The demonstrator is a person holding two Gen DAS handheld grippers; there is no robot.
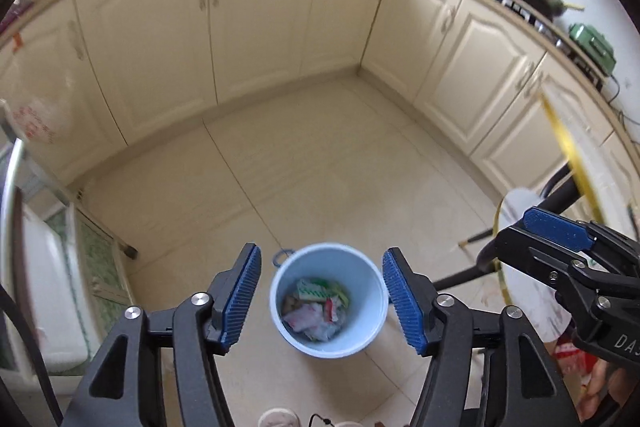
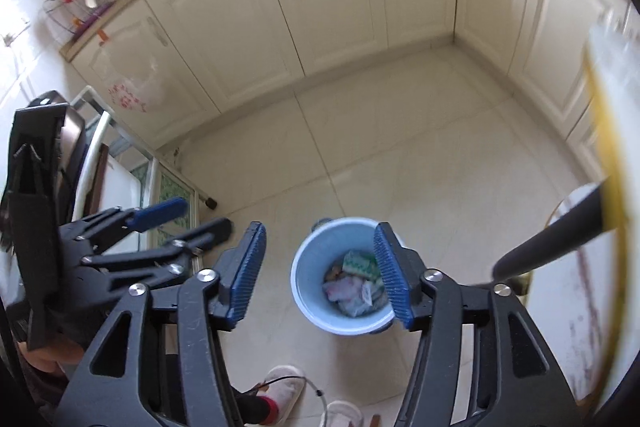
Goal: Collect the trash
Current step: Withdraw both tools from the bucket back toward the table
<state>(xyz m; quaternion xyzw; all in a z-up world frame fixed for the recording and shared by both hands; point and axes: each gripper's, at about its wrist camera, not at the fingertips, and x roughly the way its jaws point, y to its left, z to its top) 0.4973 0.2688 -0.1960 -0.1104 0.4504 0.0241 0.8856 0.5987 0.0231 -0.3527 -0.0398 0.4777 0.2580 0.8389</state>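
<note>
A light blue trash bin (image 1: 362, 267) stands on the tiled floor, holding several crumpled wrappers (image 1: 316, 309). My left gripper (image 1: 324, 301) hovers well above it, open, with the bin's mouth framed between the blue pads and nothing in them. In the right wrist view the same bin (image 2: 310, 269) and its wrappers (image 2: 352, 287) lie below my right gripper (image 2: 320, 277), which is open and empty too; its right pad overlaps the bin's rim in the picture. Each gripper shows in the other's view: the right gripper (image 1: 520, 239) at the right, the left gripper (image 2: 196, 217) at the left.
Cream cabinets (image 1: 264, 23) line the far and right walls. A white round table with a yellow rim (image 2: 600, 287) and a black leg (image 2: 552, 255) stand to the right. A white unit (image 1: 52, 299) sits at the left. A person's slippered foot (image 2: 282, 385) is near the bin.
</note>
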